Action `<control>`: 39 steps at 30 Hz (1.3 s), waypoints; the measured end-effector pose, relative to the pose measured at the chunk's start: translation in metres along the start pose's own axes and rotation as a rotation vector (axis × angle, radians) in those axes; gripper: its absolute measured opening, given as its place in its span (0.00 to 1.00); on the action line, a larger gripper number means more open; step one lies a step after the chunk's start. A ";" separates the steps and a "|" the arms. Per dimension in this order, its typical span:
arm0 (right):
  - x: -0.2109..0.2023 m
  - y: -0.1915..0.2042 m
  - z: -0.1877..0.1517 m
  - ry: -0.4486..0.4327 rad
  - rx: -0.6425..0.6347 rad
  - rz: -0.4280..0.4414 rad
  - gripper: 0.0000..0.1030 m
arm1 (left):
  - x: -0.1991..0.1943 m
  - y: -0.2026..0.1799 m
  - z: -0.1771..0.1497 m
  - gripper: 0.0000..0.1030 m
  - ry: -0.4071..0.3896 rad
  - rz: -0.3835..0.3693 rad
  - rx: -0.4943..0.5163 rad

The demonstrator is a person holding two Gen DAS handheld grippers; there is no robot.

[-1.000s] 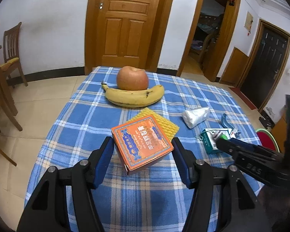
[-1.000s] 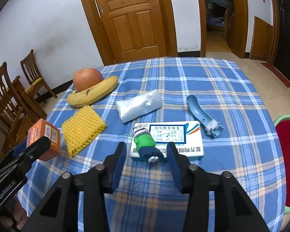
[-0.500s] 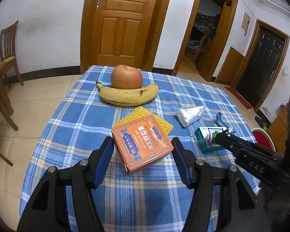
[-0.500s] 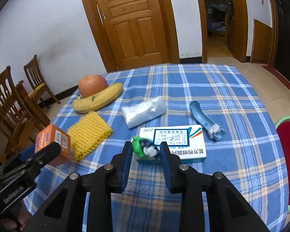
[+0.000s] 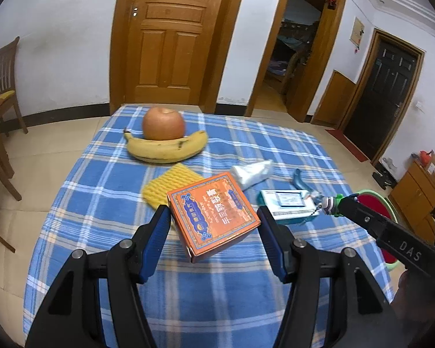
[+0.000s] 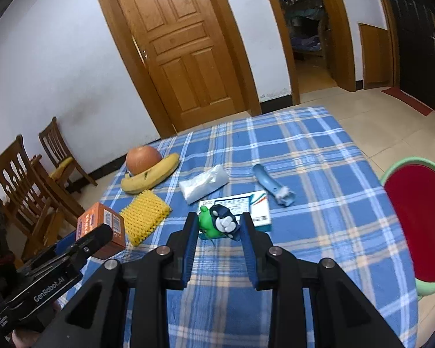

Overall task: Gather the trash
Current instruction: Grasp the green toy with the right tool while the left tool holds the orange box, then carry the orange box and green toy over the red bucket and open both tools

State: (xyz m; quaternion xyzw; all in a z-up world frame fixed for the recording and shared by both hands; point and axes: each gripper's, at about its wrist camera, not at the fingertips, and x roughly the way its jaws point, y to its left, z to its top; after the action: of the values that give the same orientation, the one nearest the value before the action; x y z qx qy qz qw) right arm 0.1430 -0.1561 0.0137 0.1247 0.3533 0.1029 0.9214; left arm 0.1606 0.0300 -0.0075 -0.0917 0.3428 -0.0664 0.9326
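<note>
**Both grippers gripping, box and toy off the cloth**

The left gripper point(image 5: 214, 226) is sitting low in the centre of its own view, jaws clamped on the orange box point(image 5: 213, 216), which is riding tilted above the blue checked tablecloth point(image 5: 101, 191). In the right wrist view that same box point(image 6: 101, 227) is showing at the lower left, pinched at the tip of the left tool.

Over to the right gripper point(image 6: 217, 229): its blue pads are pressing in on a small green toy figure point(image 6: 217, 221) at bottom centre of the frame. The toy is hanging in front of the near edge of the white and teal medicine box point(image 6: 246, 206), which is lying flat on the cloth. In the left wrist view the toy point(image 5: 330, 203) is peeking out at the right gripper's tip, at the right of the frame.

Farther up the cloth, a crumpled clear plastic bag point(image 6: 204, 184) is lying mid-frame, a light blue handle-shaped piece point(image 6: 272, 185) just to its right, a yellow foam net point(image 6: 145, 216) to its left. A banana point(image 6: 150, 177) is curling around an apple point(image 6: 143, 159) beyond that. A green-rimmed red bin point(image 6: 417, 223) is standing off the table at the right edge.
</note>
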 end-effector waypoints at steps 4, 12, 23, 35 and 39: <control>-0.020 -0.010 -0.001 -0.034 0.015 -0.006 0.31 | -0.005 -0.014 0.001 0.60 -0.005 -0.014 0.021; -0.048 -0.034 -0.002 -0.075 0.058 -0.009 0.31 | -0.011 -0.047 0.003 0.60 0.005 -0.061 0.065; -0.084 -0.081 -0.002 -0.140 0.135 -0.029 0.31 | -0.009 -0.105 0.012 0.60 0.036 -0.155 0.142; -0.117 -0.146 -0.012 -0.188 0.228 -0.113 0.31 | 0.006 -0.184 0.012 0.60 0.047 -0.241 0.261; -0.123 -0.170 -0.014 -0.193 0.264 -0.140 0.31 | 0.016 -0.210 0.008 0.60 0.067 -0.275 0.306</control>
State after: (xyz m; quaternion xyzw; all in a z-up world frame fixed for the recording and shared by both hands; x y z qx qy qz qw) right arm 0.0613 -0.3492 0.0291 0.2290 0.2816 -0.0214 0.9316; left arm 0.1648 -0.1767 0.0336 0.0073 0.3439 -0.2474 0.9058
